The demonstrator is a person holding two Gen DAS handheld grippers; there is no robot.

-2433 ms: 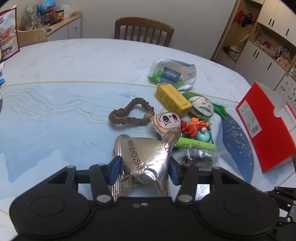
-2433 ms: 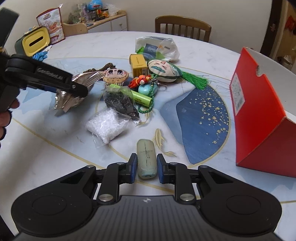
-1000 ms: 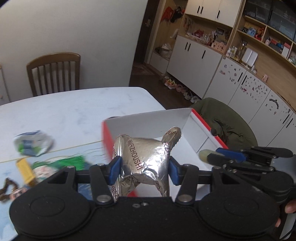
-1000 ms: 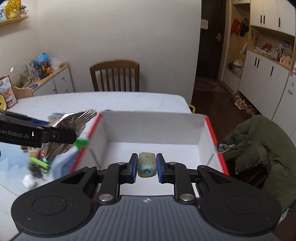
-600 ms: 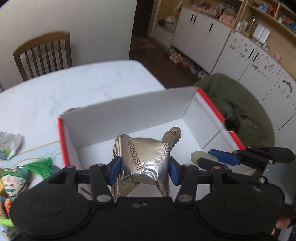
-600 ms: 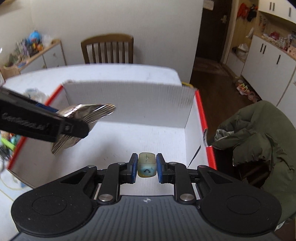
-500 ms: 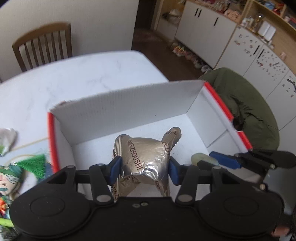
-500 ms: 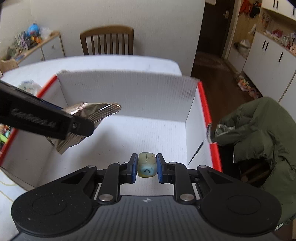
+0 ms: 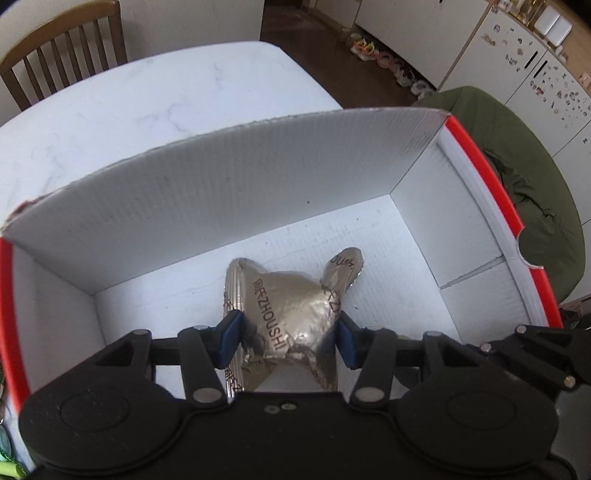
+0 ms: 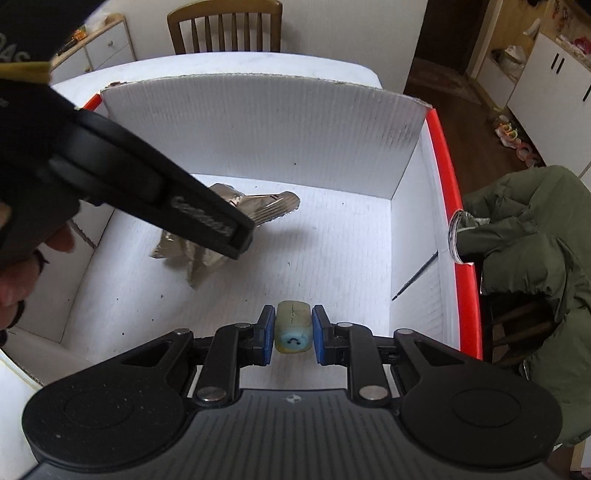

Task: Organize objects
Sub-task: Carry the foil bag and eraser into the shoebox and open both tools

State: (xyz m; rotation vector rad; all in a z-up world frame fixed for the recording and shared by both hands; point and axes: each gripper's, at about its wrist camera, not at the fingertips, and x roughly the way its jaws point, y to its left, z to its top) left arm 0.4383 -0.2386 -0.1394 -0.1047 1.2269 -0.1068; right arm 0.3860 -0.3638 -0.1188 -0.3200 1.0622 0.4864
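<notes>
A red cardboard box with white inner walls [image 9: 240, 192] [image 10: 258, 136] lies open beneath both tools. My left gripper [image 9: 288, 339] is shut on a crumpled silver foil packet [image 9: 291, 306], held low over the box's floor at its middle. In the right wrist view the packet [image 10: 207, 258] seems to touch the floor, with the left gripper [image 10: 236, 240] reaching in from the left. My right gripper [image 10: 293, 338] is shut on a small pale green block with a blue smiley face [image 10: 293, 326], just above the floor near the box's right wall.
The box rests on a white marble table [image 9: 166, 99] near its corner. A green jacket [image 10: 535, 240] hangs over a seat just past the box's right rim. A wooden chair [image 10: 225, 26] stands behind the table. A hand [image 10: 22, 280] holds the left tool.
Both grippers carried their objects from the cluttered table over the box, then sank lower inside it. Neither has let go.
</notes>
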